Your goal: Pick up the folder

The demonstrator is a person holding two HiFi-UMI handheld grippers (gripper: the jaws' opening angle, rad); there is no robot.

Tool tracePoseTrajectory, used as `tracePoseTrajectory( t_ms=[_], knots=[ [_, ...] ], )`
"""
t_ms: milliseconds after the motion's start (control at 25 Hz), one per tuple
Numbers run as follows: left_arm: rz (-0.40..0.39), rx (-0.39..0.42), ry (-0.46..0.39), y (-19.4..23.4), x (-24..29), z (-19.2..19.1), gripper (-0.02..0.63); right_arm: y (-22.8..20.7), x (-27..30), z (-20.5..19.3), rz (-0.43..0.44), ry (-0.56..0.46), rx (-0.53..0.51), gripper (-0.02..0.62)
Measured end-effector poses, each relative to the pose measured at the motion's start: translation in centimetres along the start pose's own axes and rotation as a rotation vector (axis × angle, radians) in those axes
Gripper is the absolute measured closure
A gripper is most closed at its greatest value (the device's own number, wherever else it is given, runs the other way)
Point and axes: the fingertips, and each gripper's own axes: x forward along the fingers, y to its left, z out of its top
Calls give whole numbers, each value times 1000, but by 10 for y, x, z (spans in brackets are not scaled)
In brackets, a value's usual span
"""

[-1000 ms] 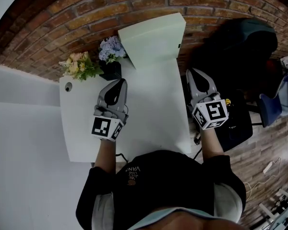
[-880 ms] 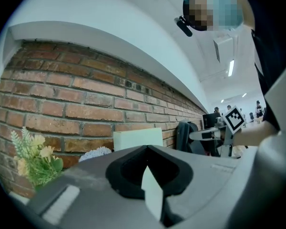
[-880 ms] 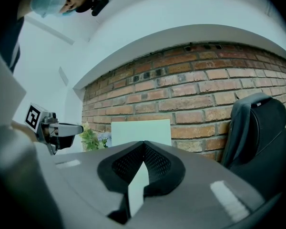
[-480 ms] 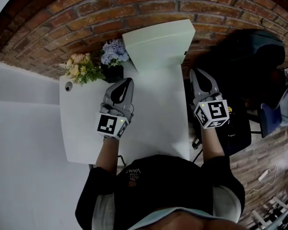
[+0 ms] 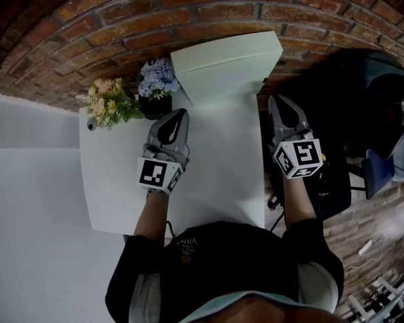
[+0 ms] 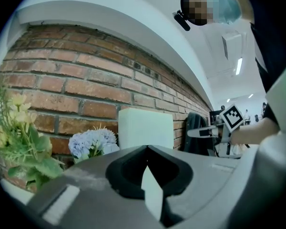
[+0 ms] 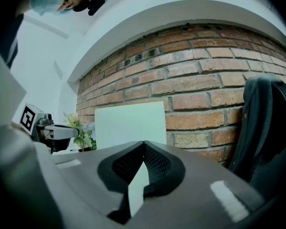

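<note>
While shut, both claws [image 5: 178,116] [image 5: 277,104] seem empty.

Black top [image 5: 236,261], grey grippers.
The top has short sleeves [image 5: 140,289] with pale ends and small white print [image 5: 187,239] near 6 o'clock. The left gripper [image 5: 180,113] and right gripper [image 5: 275,101] are grey with dark hollows, each with a white cube [image 5: 159,175] marked with black squares.

- The red brick wall [image 5: 121,19] at the far side is showing rough, matt faces.
- The pale green rectangular folder [image 5: 223,60] is looking smooth and matt.
- The white table [image 5: 111,180] is showing a smooth, even top.
- The grey plastic left gripper [image 5: 179,116] and the grey plastic right gripper [image 5: 279,105] are looking matt.
</note>
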Motion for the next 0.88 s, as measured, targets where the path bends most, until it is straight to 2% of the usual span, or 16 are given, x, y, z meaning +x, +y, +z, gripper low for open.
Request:
tracePoseTrajectory(
  t_ms=[680, 880],
  knots=[
    [25, -46, 53, 13, 31, -38, 606, -25, 41, -28, 43, 19, 11, 595],
    [43, -57, 60, 18, 35, -46, 601, -31, 48, -36, 51, 39, 12, 541]
  ],
)
